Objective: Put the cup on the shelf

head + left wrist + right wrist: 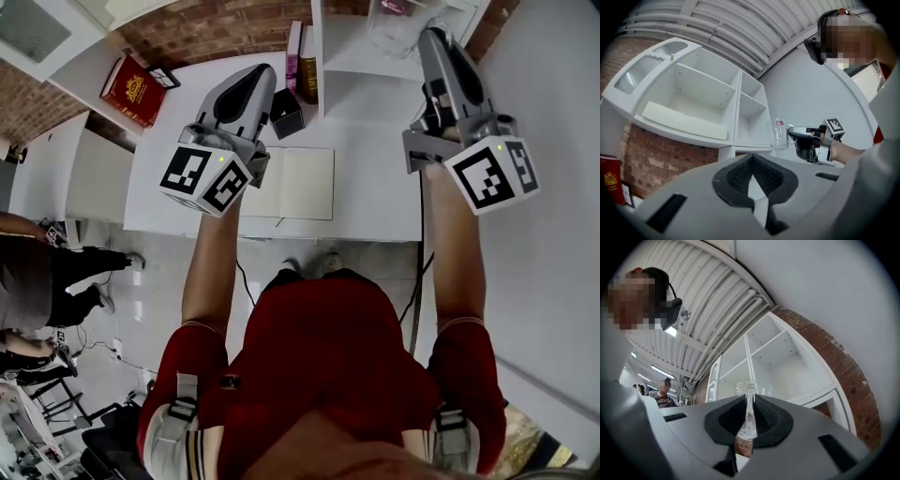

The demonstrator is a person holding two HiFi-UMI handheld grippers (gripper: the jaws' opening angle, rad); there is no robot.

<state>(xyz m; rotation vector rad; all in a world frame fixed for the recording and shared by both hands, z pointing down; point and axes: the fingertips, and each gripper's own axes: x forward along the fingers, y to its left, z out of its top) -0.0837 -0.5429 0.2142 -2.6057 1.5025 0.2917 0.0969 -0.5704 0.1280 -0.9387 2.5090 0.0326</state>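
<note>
So this is the placing step. The right tool (750,417) is clamped on the thin glass edge of the cup (779,133), which looks like its handle or wall (hard to say which), with the clear body sticking out past the tips. From the left gripper view the cup is upright, right at the front of the shelf (738,108). It sits level with the bottom board of the narrow right-hand column, below that column's upper cubby. I can't tell whether the base is touching the board or hanging just above it; from the head view it simply looks parked over the shelf. The left tool (752,182) is pinched pretty much closed with nothing in it. It hangs over the table (375,192) near the open notebook (291,183), well away from the cup, so it's not part of this. My read is that the carry is basically finished and only the set-down is left. The next move would be to ease the cup further onto that board so the whole base sits on it, not half over the lip. It needs to stay upright on the way down, and the jaws should only open once it's resting flat. Since it's glass held by a thin edge, I'd go slow.
</note>
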